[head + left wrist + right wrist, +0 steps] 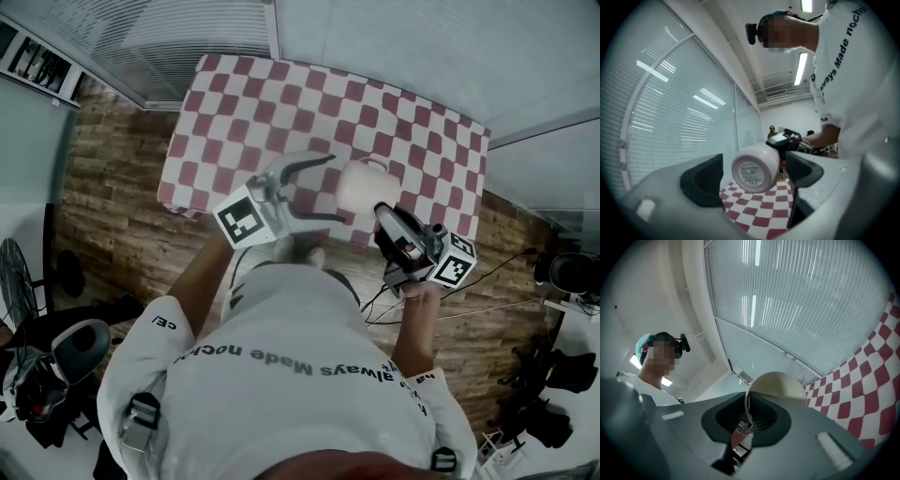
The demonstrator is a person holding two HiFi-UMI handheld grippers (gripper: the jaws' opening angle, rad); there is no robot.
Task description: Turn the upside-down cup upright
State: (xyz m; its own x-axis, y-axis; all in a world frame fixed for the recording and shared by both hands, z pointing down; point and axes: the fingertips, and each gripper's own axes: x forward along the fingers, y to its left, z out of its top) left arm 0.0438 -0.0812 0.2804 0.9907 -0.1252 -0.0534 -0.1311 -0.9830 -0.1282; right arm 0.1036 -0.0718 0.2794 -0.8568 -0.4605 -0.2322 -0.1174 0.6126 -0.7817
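Midway, apparently: holding the cup [364, 186] on its side above the checked bench [281, 94], clenching the right gripper [382, 212] fingers on its rim, and bracketing its base, untouched, with the released left gripper [328, 187] fingers. Next, likely needing a roll bringing the rim upward, then setting down. Missing: the cup's inside, and the bench's near edge behind the person's torso.

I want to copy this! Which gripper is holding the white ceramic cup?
The right gripper: it is pinched shut on the rim of the white ceramic cup. The left gripper stands open, its pads off the cup.
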